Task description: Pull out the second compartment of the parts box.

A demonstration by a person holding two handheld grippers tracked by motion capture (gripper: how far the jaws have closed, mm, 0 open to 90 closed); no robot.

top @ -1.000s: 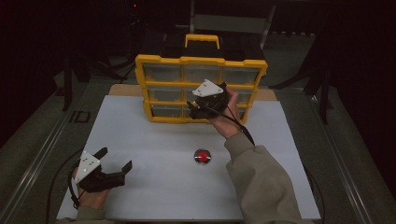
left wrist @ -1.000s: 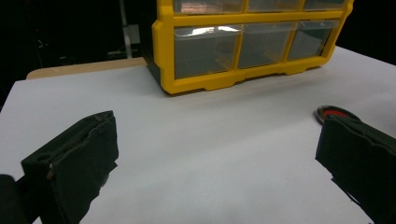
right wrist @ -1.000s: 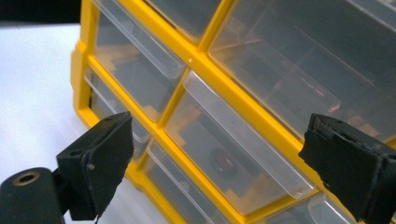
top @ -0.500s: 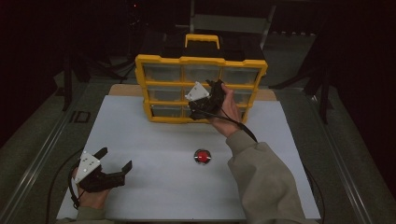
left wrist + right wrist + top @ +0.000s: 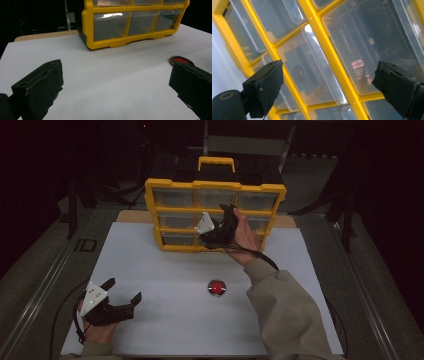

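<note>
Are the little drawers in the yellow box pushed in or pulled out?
Pushed in. In the right gripper view the clear drawers sit flush inside the yellow organizer; none sticks out.

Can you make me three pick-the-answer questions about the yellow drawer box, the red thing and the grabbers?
1. Where does the red round thing lie?
A. on the white tabletop
B. in a drawer
C. on top of the box

2. What colour is the frame of the drawer box?
A. blue
B. yellow
C. green

3. How does the right gripper stand?
A. shut on the red thing
B. shut on a handle
C. open before the drawers

Answers: 1 A, it lies on the white surface, apart from the box. 2 B, yellow bars surround clear drawers. 3 C, its jaws are spread with nothing between.
</note>
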